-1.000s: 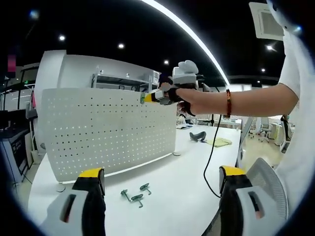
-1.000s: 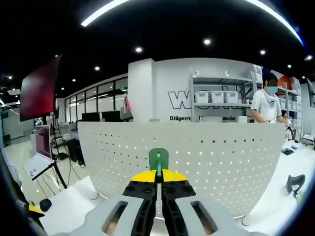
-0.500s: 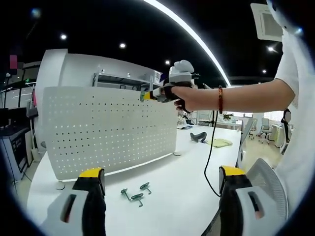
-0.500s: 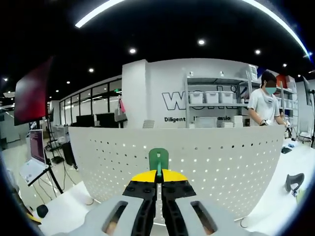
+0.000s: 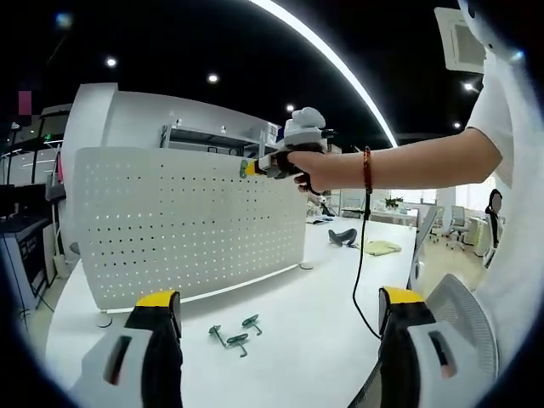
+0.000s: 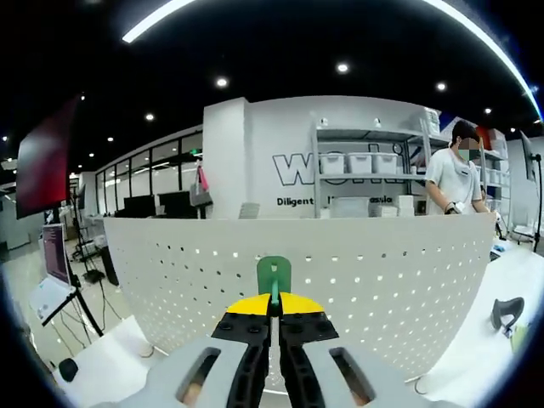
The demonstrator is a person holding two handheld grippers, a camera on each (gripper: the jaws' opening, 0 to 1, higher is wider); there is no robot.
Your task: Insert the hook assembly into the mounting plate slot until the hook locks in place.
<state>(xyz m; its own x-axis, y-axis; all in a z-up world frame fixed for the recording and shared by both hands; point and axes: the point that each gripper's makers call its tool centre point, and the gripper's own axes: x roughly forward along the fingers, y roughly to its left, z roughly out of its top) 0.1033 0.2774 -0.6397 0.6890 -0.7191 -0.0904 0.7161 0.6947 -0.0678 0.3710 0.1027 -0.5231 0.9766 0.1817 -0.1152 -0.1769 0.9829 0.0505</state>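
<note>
In the left gripper view, the left gripper (image 5: 270,340) hovers over the near part of a white table (image 5: 323,323), its two yellow-tipped jaws spread wide apart with nothing between them. A white perforated mounting plate (image 5: 187,221) stands upright across the far side of the table, running from the left edge toward the middle, resting on small round feet. Three spare green hooks (image 5: 236,334) lie loose on the tabletop in front of the plate, close together and between the left gripper's jaws as seen from here. A person's hand (image 5: 308,168) reaches in from the right and holds the right gripper (image 5: 252,168) level with the plate's top edge, near its right corner; the green hook assembly (image 5: 244,168) shows at its tip, just beside that top edge. Whether it touches the plate cannot be told. A black cable (image 5: 364,255) hangs from the hand down to the table. A dark object (image 5: 342,235) and a yellowish cloth (image 5: 378,246) lie toward the far right corner of the table.

In the right gripper view, the right gripper (image 6: 274,304) has its jaws clenched on the green hook assembly (image 6: 274,277), which stands upright from the yellow tips. It sits in front of the mounting plate (image 6: 357,289), below its top edge. Behind the plate, a person (image 6: 455,174) stands beside shelving (image 6: 365,170) with white bins.
</note>
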